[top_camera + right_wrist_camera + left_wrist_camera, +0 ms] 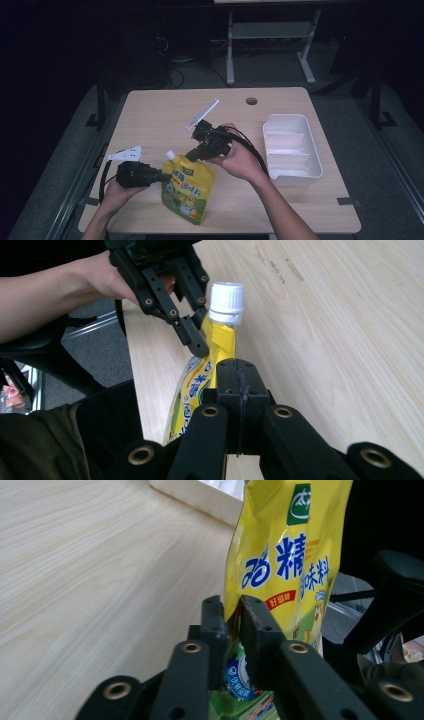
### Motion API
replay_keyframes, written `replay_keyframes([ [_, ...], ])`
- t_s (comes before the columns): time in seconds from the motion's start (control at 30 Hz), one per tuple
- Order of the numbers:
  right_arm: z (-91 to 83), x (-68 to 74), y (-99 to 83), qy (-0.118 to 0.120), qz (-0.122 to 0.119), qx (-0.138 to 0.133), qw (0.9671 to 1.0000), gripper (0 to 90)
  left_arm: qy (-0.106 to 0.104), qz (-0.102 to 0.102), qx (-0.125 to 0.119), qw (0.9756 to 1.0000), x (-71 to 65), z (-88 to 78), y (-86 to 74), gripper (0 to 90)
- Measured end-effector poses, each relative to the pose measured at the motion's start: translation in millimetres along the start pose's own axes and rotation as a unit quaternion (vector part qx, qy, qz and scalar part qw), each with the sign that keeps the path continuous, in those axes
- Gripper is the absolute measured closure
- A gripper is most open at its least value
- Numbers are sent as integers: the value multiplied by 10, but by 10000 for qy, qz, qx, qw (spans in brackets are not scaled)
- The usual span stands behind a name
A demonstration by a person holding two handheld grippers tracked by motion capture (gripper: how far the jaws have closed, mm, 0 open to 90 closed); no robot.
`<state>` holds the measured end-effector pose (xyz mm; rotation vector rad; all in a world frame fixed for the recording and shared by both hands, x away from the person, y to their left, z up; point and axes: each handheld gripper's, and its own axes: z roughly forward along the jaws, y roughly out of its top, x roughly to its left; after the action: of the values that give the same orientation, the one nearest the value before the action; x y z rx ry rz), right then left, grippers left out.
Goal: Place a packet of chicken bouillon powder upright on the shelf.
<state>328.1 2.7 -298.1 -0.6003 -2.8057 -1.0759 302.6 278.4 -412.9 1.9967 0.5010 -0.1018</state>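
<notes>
A yellow stand-up pouch (187, 192) with a white screw cap (170, 154) hangs over the front middle of the wooden table (155, 115). My left gripper (162, 176) comes in from the left, shut on the pouch's side edge (285, 555), and the film sits pinched between its black jaws. My right gripper (194, 154) reaches from the right, its jaws closed flat together on the pouch's top seam (220, 345) just below the cap (226, 302). The left gripper (195, 337) also appears in the right gripper view, beside the spout.
A white divided tray (315, 150) stands at the table's right side, and its edge (200, 497) appears far off in the left gripper view. A round cable hole (251, 100) lies at the table's back. A black chair (395, 580) sits off the near edge.
</notes>
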Motion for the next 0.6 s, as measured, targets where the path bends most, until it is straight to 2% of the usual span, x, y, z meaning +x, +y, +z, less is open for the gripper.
replay_keyframes([
  [0.1, 9, -11, -7, -27, 12, -5, 10000, 900, 4, 60, 19, 10000, -14, 0, -5, 867],
  [0.17, 22, -51, -40, 7, 83, -102, 9999, 894, 46, 119, 44, 9999, -32, -2, -3, 893],
  [0.23, 28, -81, -67, 37, 146, -162, 9998, 831, 91, 131, 77, 9998, -35, -2, -5, 896],
  [0.27, 28, -81, -67, 37, 146, -162, 9998, 831, 91, 131, 77, 9998, -35, -2, -5, 897],
  [0.3, 35, -127, -120, 105, 235, -240, 9994, 742, 128, 133, 116, 9998, -32, -2, -12, 898],
  [0.33, 35, -127, -120, 105, 235, -240, 9994, 742, 128, 133, 116, 9998, -32, -2, -12, 898],
  [0.37, 34, -158, -166, 114, 272, -319, 9991, 654, 162, 115, 140, 9997, -27, -3, -24, 898],
  [0.47, 17, -218, -262, 154, 493, -527, 9973, 545, 173, 95, 130, 9997, -18, -15, -37, 898],
  [0.5, 17, -218, -262, 154, 493, -527, 9973, 545, 173, 95, 130, 9997, -18, -15, -37, 898],
  [0.53, 14, -253, -343, 162, 607, -658, 9959, 496, 205, 87, 112, 9997, -20, -26, -41, 898],
  [0.6, 26, -275, -435, 153, 709, -770, 9944, 461, 243, 103, 112, 9996, -15, -42, -39, 898],
])
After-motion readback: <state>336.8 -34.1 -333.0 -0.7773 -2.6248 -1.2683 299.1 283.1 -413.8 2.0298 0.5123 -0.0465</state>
